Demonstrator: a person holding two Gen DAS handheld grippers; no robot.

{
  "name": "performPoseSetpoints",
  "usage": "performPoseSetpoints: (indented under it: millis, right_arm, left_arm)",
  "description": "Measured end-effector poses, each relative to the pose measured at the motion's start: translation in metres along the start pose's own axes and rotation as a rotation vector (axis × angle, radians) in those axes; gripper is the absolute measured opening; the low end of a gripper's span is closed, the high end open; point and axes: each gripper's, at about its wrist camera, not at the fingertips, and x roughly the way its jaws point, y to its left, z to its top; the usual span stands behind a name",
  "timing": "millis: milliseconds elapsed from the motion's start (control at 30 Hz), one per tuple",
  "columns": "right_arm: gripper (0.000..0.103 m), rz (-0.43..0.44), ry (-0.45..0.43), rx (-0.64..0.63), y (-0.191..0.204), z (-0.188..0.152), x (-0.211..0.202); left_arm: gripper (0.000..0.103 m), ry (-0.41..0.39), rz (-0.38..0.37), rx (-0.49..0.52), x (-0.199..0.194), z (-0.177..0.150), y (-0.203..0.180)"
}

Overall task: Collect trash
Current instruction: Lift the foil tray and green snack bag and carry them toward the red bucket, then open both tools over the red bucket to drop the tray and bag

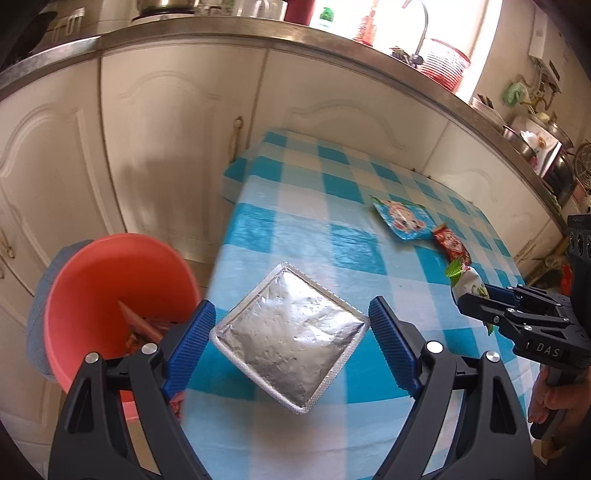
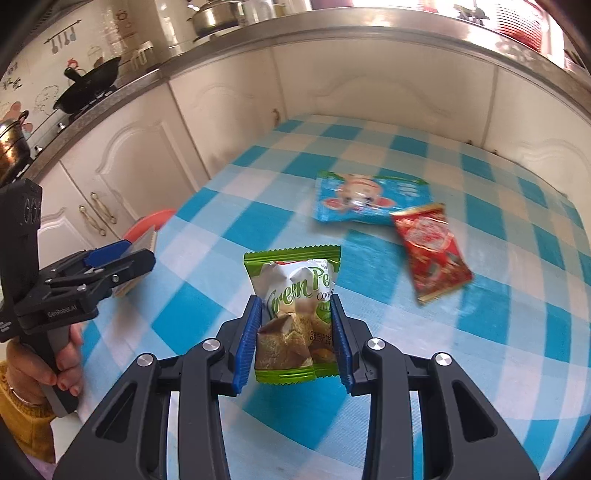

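Observation:
My left gripper [image 1: 291,328] is shut on a silver foil packet [image 1: 290,338], its blue pads touching two opposite corners, and holds it above the table's left edge, beside a red bin [image 1: 110,291] with wrappers inside. My right gripper [image 2: 295,339] is shut on a green and white pea-cookie packet [image 2: 295,314] held above the blue checked tablecloth [image 2: 461,350]. The right gripper also shows in the left wrist view [image 1: 476,295]. A blue snack wrapper [image 2: 365,199] and a red wrapper [image 2: 428,251] lie on the cloth beyond.
White kitchen cabinets [image 1: 166,129] stand close behind the table. A steel counter [image 1: 258,29] above them holds pots, a faucet and a red dish rack. The red bin stands off the table's left side.

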Motion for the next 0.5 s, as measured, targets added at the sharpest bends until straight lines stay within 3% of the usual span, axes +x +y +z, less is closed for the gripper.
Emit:
performPoseSetpoints:
  millis: [500]
  right_arm:
    - [0.038,0.164,0.034,-0.118,0.093,0.044,0.037]
  left_arm:
    - [0.085,-0.055,0.133,-0.090,-0.030,0.002,0.070]
